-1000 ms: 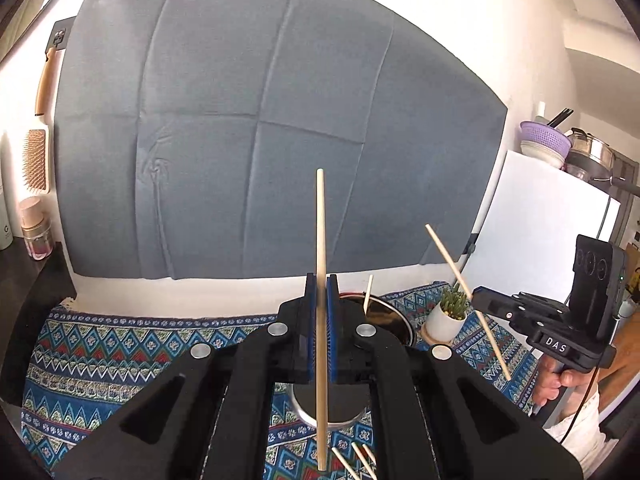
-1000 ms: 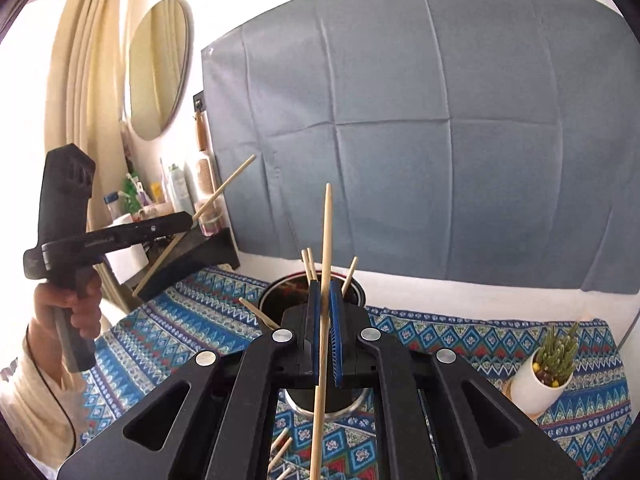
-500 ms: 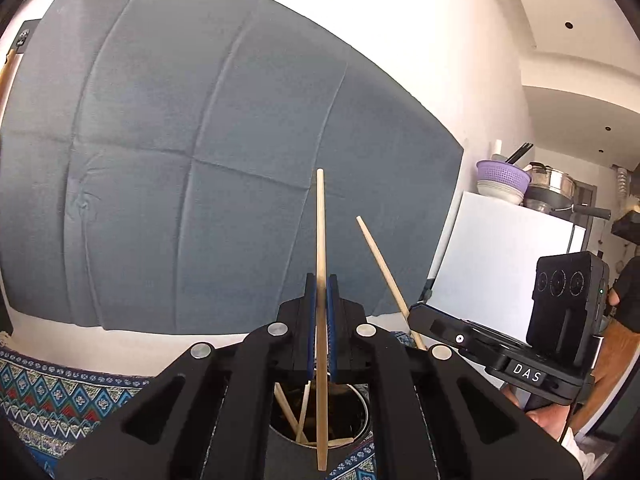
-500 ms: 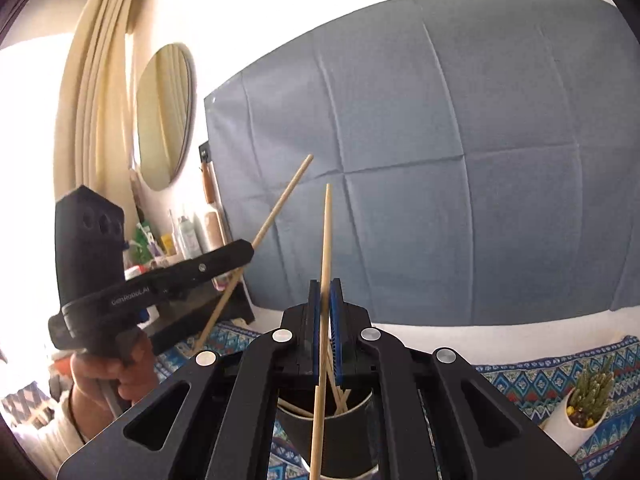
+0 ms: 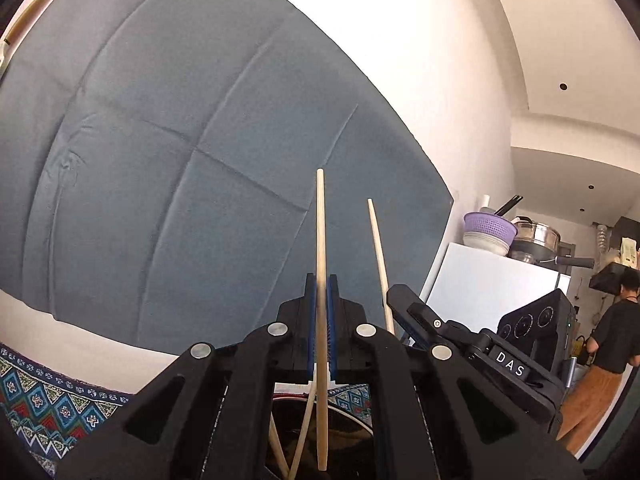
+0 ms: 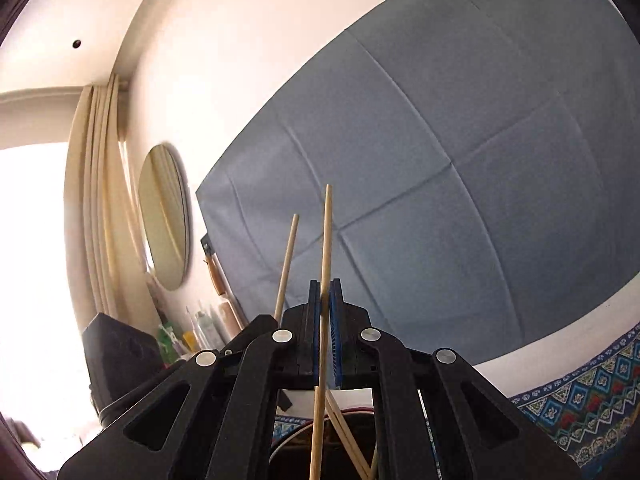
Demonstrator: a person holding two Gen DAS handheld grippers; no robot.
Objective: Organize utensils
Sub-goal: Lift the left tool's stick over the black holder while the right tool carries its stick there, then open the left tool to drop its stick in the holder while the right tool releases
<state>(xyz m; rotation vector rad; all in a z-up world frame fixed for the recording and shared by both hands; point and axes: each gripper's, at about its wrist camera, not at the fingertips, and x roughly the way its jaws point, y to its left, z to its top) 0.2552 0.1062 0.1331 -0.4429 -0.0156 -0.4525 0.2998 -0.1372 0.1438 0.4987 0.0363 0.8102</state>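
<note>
The left claw (image 5: 321,312) is clenched on a long pale wooden chopstick (image 5: 321,240), standing upright toward 12 o'clock. The right claw (image 6: 325,312) pinches another thin wooden stick (image 6: 326,248) the same way. The dark round holder cup (image 5: 352,432) waits just below both, at 6 o'clock.

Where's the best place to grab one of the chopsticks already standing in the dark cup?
Grip a chopstick in the cup on its upper shaft, coming from above: they lean in the cup, so only the tops are free. Both grippers already hold sticks.
</note>
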